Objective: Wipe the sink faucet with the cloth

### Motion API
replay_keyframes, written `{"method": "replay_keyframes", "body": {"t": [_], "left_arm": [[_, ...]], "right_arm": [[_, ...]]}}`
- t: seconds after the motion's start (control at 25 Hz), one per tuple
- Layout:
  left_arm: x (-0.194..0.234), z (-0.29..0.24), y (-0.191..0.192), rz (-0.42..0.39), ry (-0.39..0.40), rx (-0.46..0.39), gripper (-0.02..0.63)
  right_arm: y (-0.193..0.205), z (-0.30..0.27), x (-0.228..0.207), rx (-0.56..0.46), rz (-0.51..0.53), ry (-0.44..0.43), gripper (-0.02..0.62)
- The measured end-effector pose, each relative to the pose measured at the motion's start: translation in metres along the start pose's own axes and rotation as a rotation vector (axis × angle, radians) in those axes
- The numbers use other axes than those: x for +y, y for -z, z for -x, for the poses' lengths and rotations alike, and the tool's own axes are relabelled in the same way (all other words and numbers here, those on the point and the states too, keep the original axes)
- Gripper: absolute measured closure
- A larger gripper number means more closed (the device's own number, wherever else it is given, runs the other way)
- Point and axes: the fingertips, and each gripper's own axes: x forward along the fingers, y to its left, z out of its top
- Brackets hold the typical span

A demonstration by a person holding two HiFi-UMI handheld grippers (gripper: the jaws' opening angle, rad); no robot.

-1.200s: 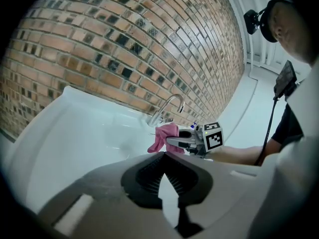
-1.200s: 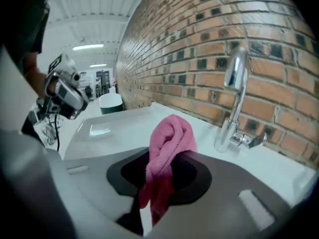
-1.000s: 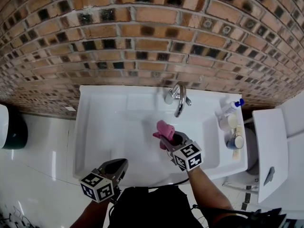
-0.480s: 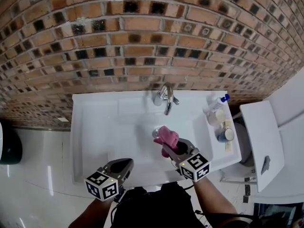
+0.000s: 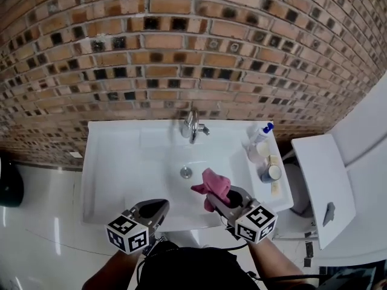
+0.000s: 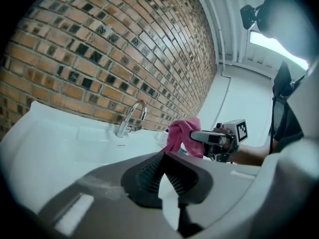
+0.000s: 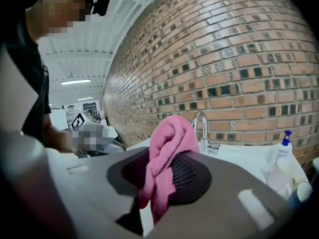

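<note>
I am pinching the cloth (image 5: 211, 183) in my right gripper (image 5: 214, 196), whose jaws are closing on its middle. The cloth is pink and soft-looking, with a fuzzy towel weave, and it is bunching into thick folds. In the right gripper view one rounded lump of the cloth (image 7: 168, 141) is bulging up past the tips of the right gripper (image 7: 159, 179), while a narrower tail is drooping down between the dark ribbed pads (image 7: 187, 176).

In the head view the cloth is hanging over the white sink (image 5: 118, 162), at about 4 o'clock from the drain (image 5: 186, 172). It is sitting at roughly 5 o'clock from the chrome faucet (image 5: 192, 125) and well apart from it, not touching the curved spout.

I am holding my left gripper (image 5: 159, 205) at about 7 o'clock of the basin, near the front rim. Its jaws are pressing together with nothing between them.

A spray bottle (image 5: 259, 136) with a blue top is standing on the sink's ledge at 3 o'clock, and the brick wall (image 5: 181, 53) is rising behind the faucet at 12 o'clock.
</note>
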Motion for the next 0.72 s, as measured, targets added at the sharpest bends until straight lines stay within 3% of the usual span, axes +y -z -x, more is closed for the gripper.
{"method": "replay_keyframes", "body": {"t": [0.24, 0.48, 0.72], "left_arm": [[-0.051, -0.002, 0.019, 0.025, -0.116, -0.052, 0.6], [-0.12, -0.011, 0.054, 0.046, -0.164, -0.073, 0.6], [-0.157, -0.008, 0.089, 0.047, -0.238, -0.062, 0.6]], "right_arm": [[0.016, 0.063, 0.008, -0.028, -0.047, -0.093, 0.5], [0.038, 0.123, 0.018, -0.047, -0.035, -0.172, 0.5], [0.059, 0.163, 0.03, -0.045, -0.051, -0.238, 0.5]]}}
